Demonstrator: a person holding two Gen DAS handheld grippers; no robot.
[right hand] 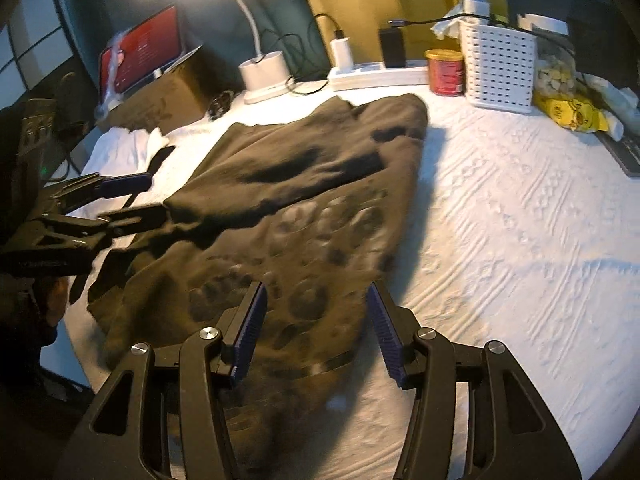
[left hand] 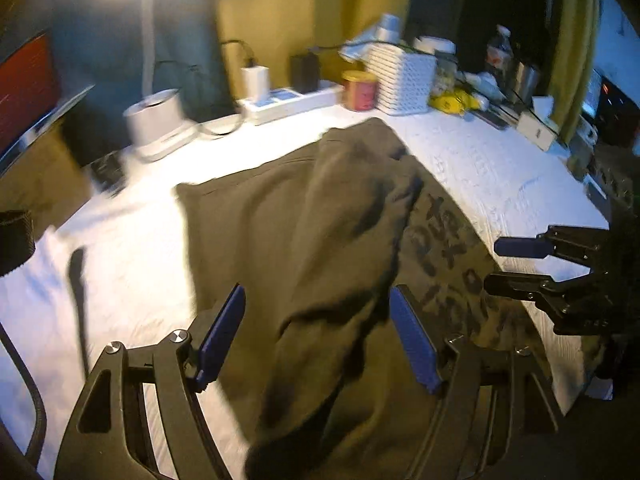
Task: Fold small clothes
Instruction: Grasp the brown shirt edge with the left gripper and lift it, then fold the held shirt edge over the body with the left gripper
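Note:
A dark olive garment with a faded print lies on the white textured cloth, one side folded over the middle. In the left wrist view my left gripper stands open above the garment's near end, and cloth shows between its blue pads without being pressed. The right wrist view has the left gripper at the garment's left edge, its lower finger beside the fold. My right gripper hangs open over the printed part, nothing pinched. It appears at the right edge of the left wrist view as the right gripper.
Along the back stand a white lamp base, a power strip with chargers, a red can and a white perforated basket. A yellow bag lies at the right. A laptop on a cardboard box sits back left.

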